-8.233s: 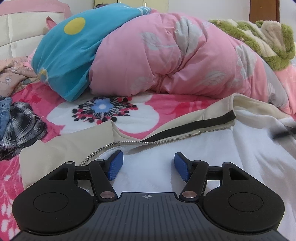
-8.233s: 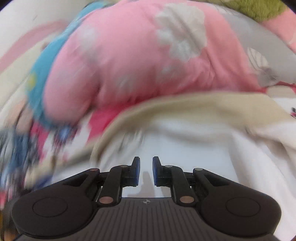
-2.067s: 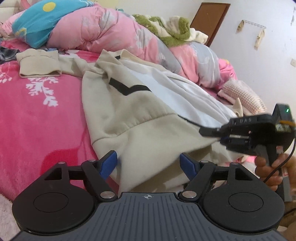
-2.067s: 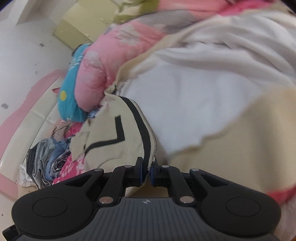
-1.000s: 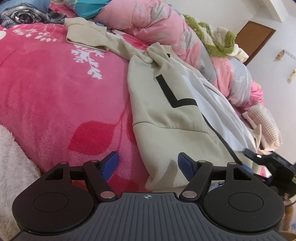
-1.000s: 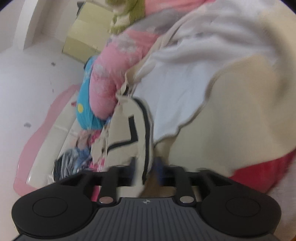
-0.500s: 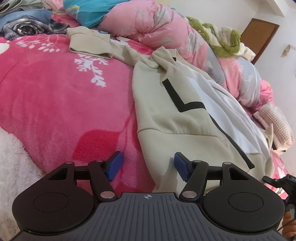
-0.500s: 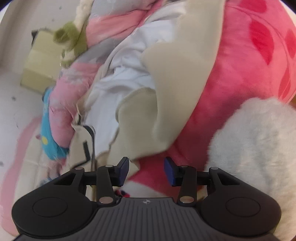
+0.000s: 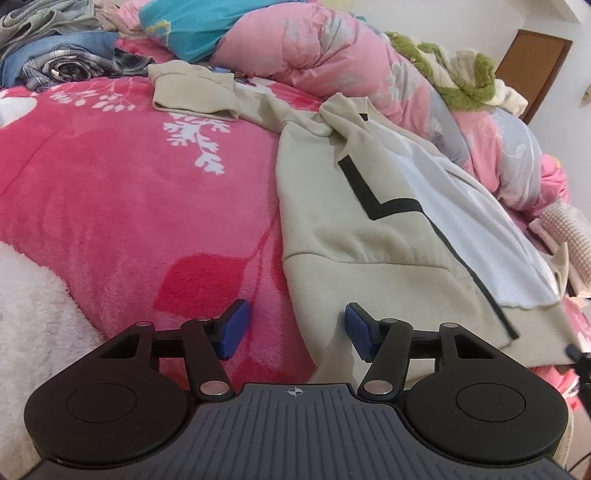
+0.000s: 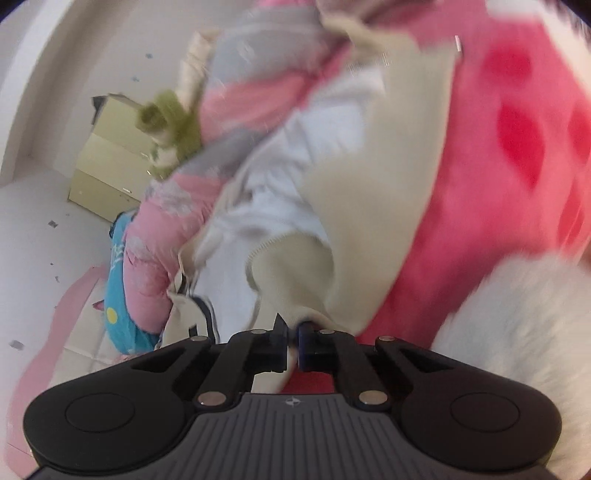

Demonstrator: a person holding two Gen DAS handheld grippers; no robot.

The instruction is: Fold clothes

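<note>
Between the left hand-held gripper (image 9: 293, 330)'s parted, closing jaws lies the jacket (image 9: 362, 229) hem; right hand-held gripper (image 10: 292, 345) pinches it.

The bed (image 9: 110, 192) wore a bright pink fleece blanket with white sprigs and red leaves. White walls (image 9: 443, 14) rose behind it — a brown wooden door (image 9: 532, 70) stood at the far right. A pale yellow cabinet (image 10: 107, 173) stood against the wall — blurred.
</note>
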